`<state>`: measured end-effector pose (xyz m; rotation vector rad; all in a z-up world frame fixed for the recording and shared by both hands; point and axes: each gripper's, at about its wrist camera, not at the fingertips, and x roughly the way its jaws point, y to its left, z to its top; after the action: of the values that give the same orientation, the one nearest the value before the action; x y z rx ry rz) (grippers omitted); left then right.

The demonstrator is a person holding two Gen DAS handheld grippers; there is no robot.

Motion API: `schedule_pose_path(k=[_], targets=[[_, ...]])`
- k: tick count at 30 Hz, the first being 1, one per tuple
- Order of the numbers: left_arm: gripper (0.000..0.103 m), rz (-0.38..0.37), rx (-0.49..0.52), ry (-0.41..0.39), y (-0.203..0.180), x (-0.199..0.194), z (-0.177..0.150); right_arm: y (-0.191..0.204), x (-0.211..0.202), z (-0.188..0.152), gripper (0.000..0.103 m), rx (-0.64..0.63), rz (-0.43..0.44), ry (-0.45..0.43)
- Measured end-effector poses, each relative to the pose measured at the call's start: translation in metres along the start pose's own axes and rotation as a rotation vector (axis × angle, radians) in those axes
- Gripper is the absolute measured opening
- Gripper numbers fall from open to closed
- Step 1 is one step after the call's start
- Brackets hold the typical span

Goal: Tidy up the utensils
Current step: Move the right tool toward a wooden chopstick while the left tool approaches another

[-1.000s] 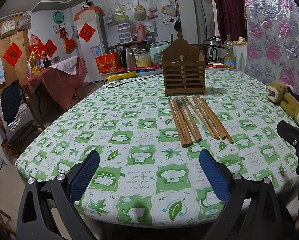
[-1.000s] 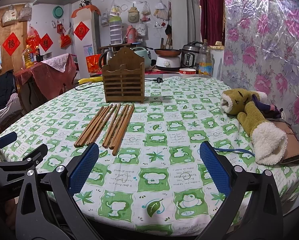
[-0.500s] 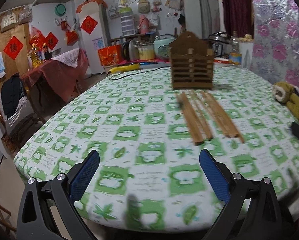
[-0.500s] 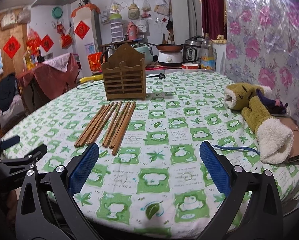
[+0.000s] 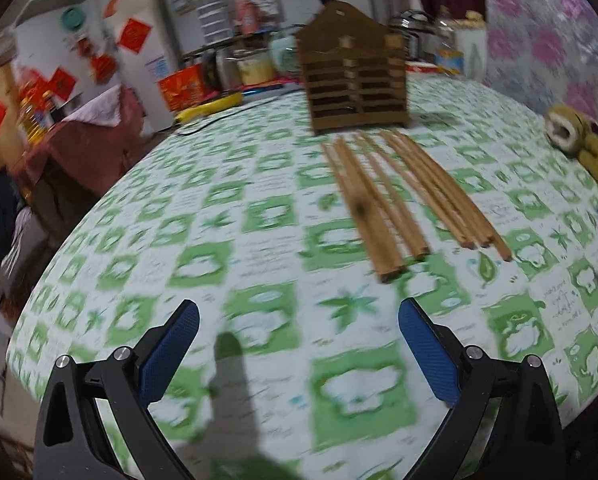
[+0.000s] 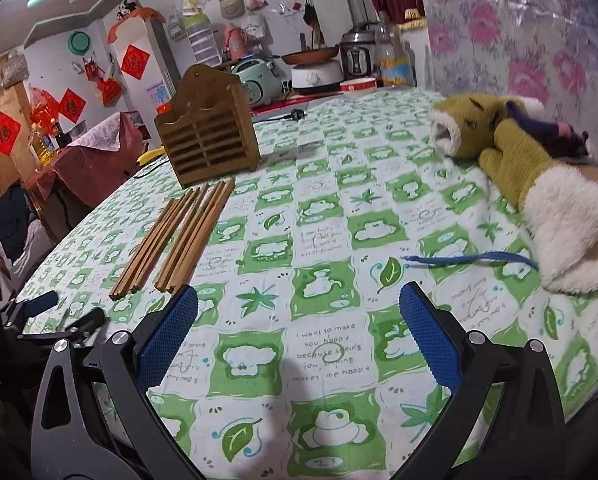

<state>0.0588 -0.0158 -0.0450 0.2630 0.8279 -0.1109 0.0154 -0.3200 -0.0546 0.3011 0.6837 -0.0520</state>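
Several wooden chopsticks (image 5: 395,196) lie in two loose bunches on the green-and-white tablecloth, pointing at a brown slatted wooden utensil holder (image 5: 357,80) standing upright behind them. My left gripper (image 5: 299,340) is open just above the cloth, short of the near chopstick ends, with nothing between its blue pads. In the right wrist view the chopsticks (image 6: 179,236) lie to the left of my right gripper (image 6: 299,328), which is open and empty over the cloth; the holder (image 6: 207,144) stands beyond them. The left gripper (image 6: 47,320) shows at the lower left edge of that view.
Olive and white plush mittens (image 6: 539,184) and a blue cord (image 6: 471,258) lie at the table's right side. Cookers, a bottle and a bowl (image 6: 359,84) crowd the far edge. A yellow object with a black cable (image 5: 211,110) lies at the far left. The table edge curves near left.
Both grippers have moved forward over the table, closer to the chopsticks; the left view is blurred from motion. The right view has tilted. Both grippers stay open.
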Motion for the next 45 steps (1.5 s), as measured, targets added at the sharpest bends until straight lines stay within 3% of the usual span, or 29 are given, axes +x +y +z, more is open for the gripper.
schedule_pose_path(k=[4,8,10,13,18,23,29,33,39,44,45], targets=[[0.097,-0.001,0.012,0.035,-0.003,0.009,0.016,0.004,0.003,0.000,0.097,-0.024,0.011,0.004],[0.097,0.121,0.005,0.068,0.020,0.020,0.025,0.013,0.004,0.001,0.097,-0.085,0.016,0.007],[0.097,0.201,-0.048,0.099,0.046,0.030,0.024,0.016,0.004,0.002,0.097,-0.104,0.017,0.006],[0.097,0.087,-0.118,0.096,0.064,0.025,0.025,0.021,0.005,0.007,0.097,-0.129,0.039,0.022],[0.097,-0.098,-0.014,0.102,0.023,0.023,0.036,0.036,0.012,0.015,0.097,-0.161,0.120,0.083],[0.098,-0.045,0.045,0.148,0.007,0.041,0.047,0.045,0.020,0.025,0.097,-0.196,0.117,0.144],[0.097,0.118,-0.069,0.166,0.067,0.053,0.046,0.043,0.026,0.032,0.097,-0.221,0.095,0.161],[0.097,0.018,-0.132,0.157,0.081,0.050,0.043,0.055,0.038,0.030,0.097,-0.236,0.128,0.207],[0.097,0.071,-0.084,0.123,0.068,0.051,0.042,0.083,0.049,0.015,0.097,-0.341,0.117,0.259],[0.097,0.054,-0.084,0.139,0.068,0.053,0.038,0.098,0.064,0.017,0.097,-0.410,0.056,0.294],[0.097,0.048,-0.084,0.140,0.068,0.053,0.037,0.098,0.069,0.018,0.093,-0.424,0.029,0.310]])
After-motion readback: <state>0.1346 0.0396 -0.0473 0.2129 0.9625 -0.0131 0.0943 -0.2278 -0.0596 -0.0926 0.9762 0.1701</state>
